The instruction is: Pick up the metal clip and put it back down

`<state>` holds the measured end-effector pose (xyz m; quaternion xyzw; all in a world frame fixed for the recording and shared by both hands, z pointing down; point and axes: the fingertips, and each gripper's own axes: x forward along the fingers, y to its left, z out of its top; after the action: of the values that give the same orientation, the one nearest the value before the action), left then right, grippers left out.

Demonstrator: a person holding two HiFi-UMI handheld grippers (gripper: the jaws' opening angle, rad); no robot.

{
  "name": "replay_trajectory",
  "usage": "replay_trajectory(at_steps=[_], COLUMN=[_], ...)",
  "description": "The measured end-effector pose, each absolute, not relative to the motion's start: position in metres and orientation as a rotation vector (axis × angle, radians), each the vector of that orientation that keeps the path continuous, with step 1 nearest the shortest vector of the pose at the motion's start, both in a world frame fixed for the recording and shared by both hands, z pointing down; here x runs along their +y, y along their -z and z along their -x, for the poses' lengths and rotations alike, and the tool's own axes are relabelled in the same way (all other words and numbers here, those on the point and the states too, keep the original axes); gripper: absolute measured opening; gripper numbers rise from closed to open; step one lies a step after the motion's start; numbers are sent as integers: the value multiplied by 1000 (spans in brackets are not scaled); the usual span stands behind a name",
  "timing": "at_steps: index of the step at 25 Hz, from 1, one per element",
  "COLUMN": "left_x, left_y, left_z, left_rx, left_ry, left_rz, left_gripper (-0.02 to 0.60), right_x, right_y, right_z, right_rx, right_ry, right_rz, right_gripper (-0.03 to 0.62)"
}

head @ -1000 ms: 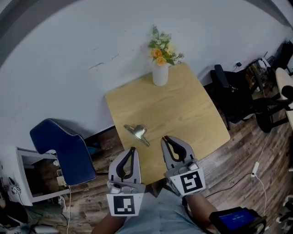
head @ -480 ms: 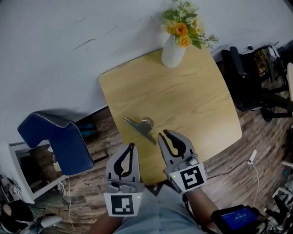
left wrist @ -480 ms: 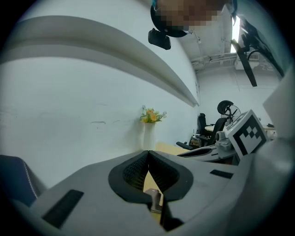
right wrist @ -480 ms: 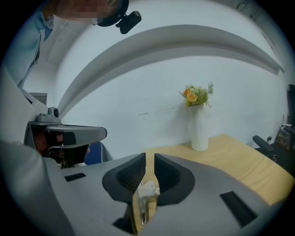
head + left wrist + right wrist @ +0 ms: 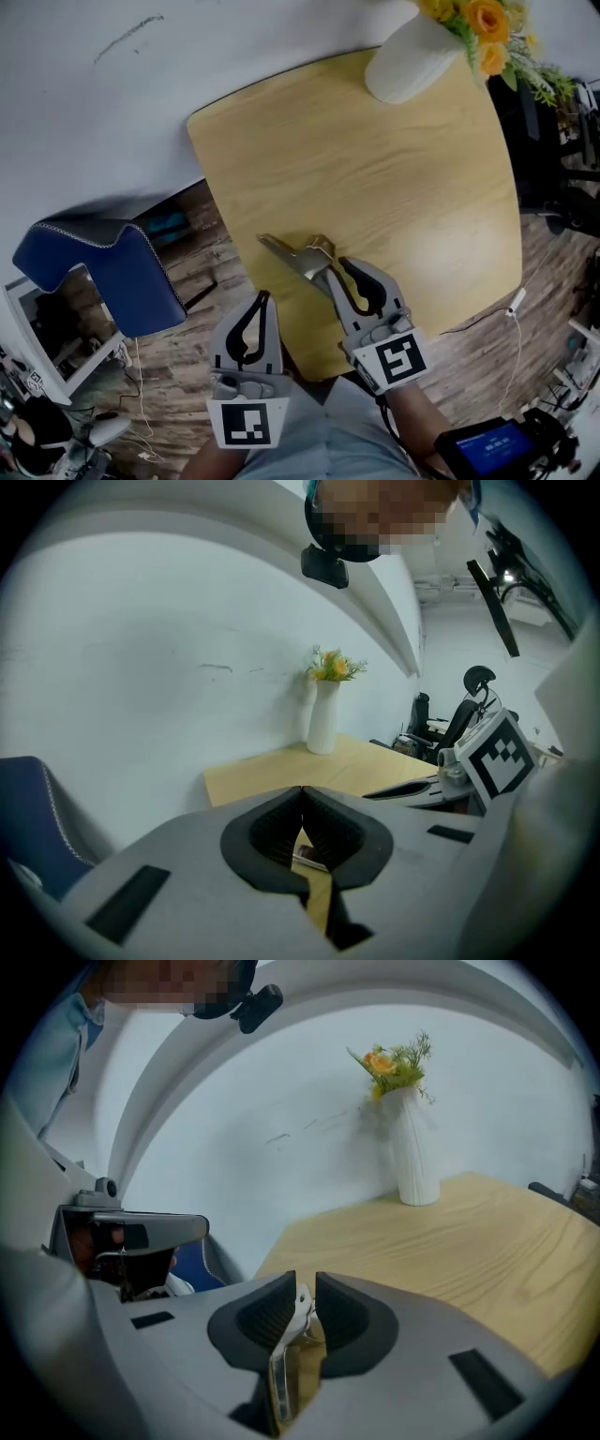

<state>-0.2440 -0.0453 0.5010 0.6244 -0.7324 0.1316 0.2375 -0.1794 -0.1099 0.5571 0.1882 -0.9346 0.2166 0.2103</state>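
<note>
In the right gripper view the ribbed pads [image 5: 267, 1314] of the right gripper [image 5: 306, 1283] are drawn in close on the upright handle of the metal clip [image 5: 289, 1354]. The pad at the left of the frame lies against the metal, and only a thin slit shows on the other side. That reads as a pinch on the clip rather than a loose straddle. In the head view the clip [image 5: 302, 256] lies low in the centre of the frame, near the close edge of the wooden table [image 5: 375, 169]. Its flat tail points to the left and seems to rest on the wood, so it looks gripped but not lifted. The left gripper [image 5: 302, 794] has its jaws pressed together with nothing between them. It hangs off the table's edge at the lower left of the head view [image 5: 264, 302], just beside the right one. At the upper right of that view stands a white vase [image 5: 408, 66] with flowers [image 5: 487, 19], well apart from the clip. My judgement is that only the grasp is done; the lift and the setting down remain.
</note>
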Motion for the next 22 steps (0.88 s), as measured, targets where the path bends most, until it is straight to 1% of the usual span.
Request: replay_trajectory(at_steps=[7, 22], left_x=[-41, -36], left_y=[-534, -531], left_z=[260, 267], left_rx=[-1989, -2011], left_ry=[-352, -360], left_rz=[-1652, -1617], left_gripper=[18, 18], right_x=[-103, -93], right_y=[-592, -588], right_z=[191, 204], right_rx=[-2539, -2550], right_ry=[-650, -645], right_rz=[-467, -347], right_gripper=[52, 52])
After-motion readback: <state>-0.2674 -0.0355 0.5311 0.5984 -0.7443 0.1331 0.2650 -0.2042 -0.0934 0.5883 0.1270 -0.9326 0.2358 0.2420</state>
